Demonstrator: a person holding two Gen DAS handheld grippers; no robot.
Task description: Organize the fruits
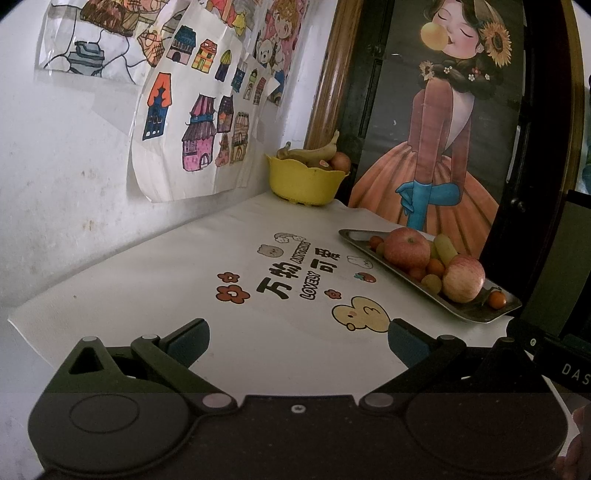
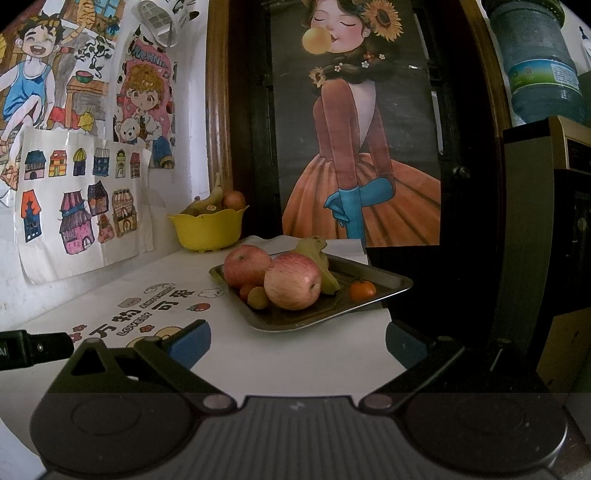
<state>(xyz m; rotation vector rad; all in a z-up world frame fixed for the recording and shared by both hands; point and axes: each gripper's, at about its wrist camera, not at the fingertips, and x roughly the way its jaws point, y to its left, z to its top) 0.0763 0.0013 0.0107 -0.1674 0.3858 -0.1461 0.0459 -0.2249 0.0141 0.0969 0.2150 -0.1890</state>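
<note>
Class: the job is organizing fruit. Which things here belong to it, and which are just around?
Belongs to the job:
- metal tray with two apples, small oranges
- yellow bowl holding bananas
- left gripper, right gripper, both open

Just around:
- printed tablecloth
- wall drawings
- girl poster
- water bottle

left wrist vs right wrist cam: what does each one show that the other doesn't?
Left wrist only: the whole cartoon print on the white table cover, including the two brown flowers, and the patchwork drawing at top left.

Right wrist only: the blue water jug at upper right, the laughing-boy drawing, and the tip of the left gripper at its left edge.

Both: the yellow bowl with bananas, the metal tray holding two apples and small oranges, the girl poster, the houses drawing. Each gripper's own fingers are spread with nothing between them.
</note>
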